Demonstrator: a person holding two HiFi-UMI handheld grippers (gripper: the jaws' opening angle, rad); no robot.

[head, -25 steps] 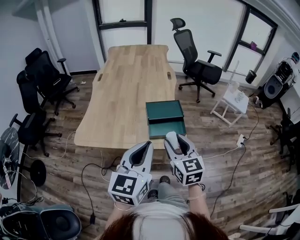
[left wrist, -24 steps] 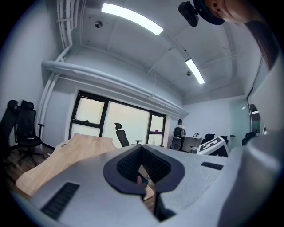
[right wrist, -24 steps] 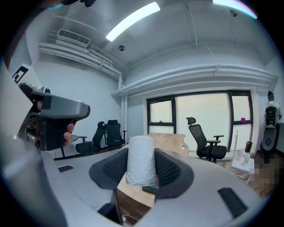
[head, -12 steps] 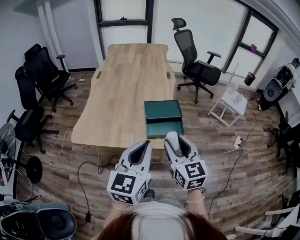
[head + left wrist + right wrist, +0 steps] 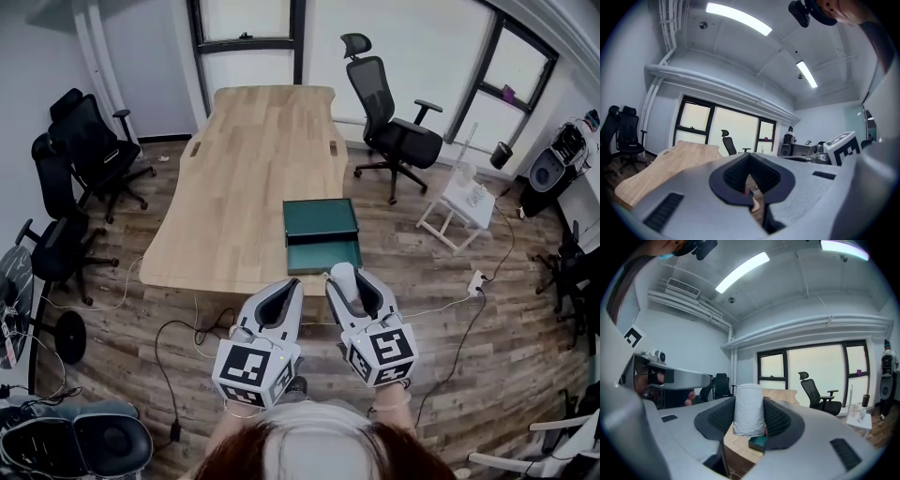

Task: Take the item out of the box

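A dark green box (image 5: 322, 234) lies open at the near right edge of the long wooden table (image 5: 244, 178), its two halves side by side. Both grippers hang in front of the table edge, short of the box. My right gripper (image 5: 345, 281) is shut on a white wrapped cylinder (image 5: 749, 416), which stands upright between the jaws; its top shows as a white cylinder (image 5: 343, 276) in the head view. Under it a corner of the green box (image 5: 758, 441) shows. My left gripper (image 5: 290, 292) is shut with nothing in it, jaws together (image 5: 750, 180).
Black office chairs stand left of the table (image 5: 80, 159) and at its far right (image 5: 389, 122). A small white side table (image 5: 466, 202) is on the right. Cables and a power strip (image 5: 478, 279) lie on the wood floor near my feet.
Both grippers have drifted slightly back toward me, the right one still holding the white cylinder. The table and box shifted a little left in the head view.
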